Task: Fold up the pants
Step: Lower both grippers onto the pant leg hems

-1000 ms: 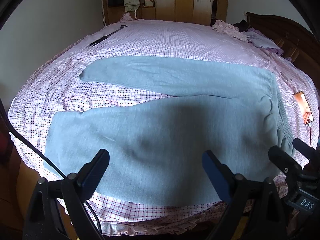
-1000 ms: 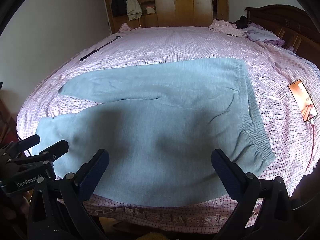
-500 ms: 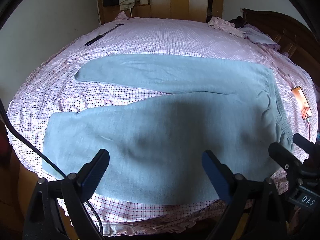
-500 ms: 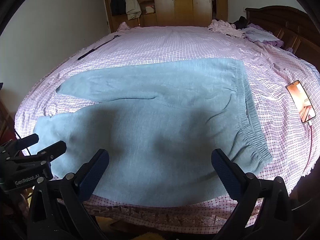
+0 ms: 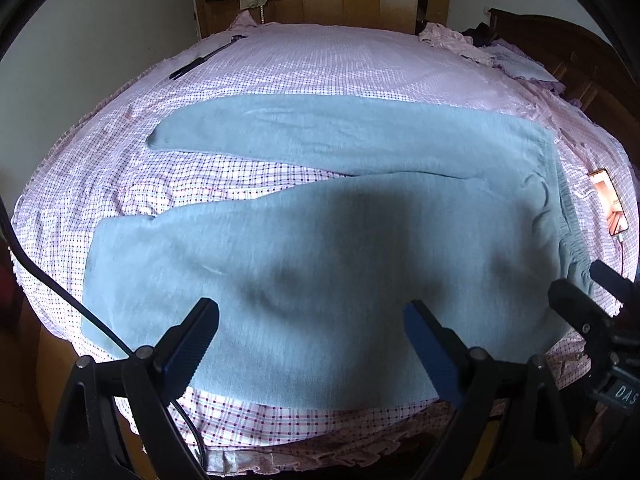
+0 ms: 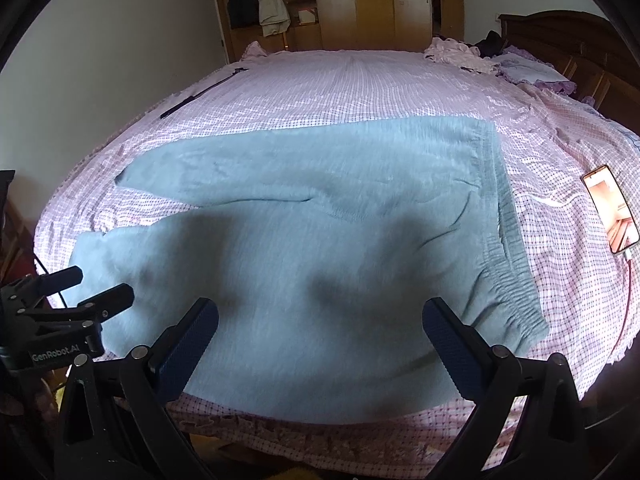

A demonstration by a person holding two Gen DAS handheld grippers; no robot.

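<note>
Light blue pants (image 5: 320,248) lie flat on the pink checked bed (image 5: 320,64), waistband to the right, both legs spread apart toward the left. They also show in the right wrist view (image 6: 320,248). My left gripper (image 5: 310,320) is open and empty, above the near leg's front edge. My right gripper (image 6: 320,320) is open and empty, above the near edge close to the waistband (image 6: 504,240). Each gripper shows at the edge of the other's view: the right one (image 5: 592,300), the left one (image 6: 80,288).
A phone (image 6: 610,208) on a cable lies on the bed right of the waistband. A black rod (image 5: 204,58) lies at the far left. Crumpled clothes (image 6: 456,54) and a pillow sit by the wooden headboard (image 6: 568,44). A wardrobe (image 6: 360,4) stands behind.
Both grippers have pulled back and risen slightly, so the pants sit a little farther off in the views. The pants have not moved. Both jaws stay open.
</note>
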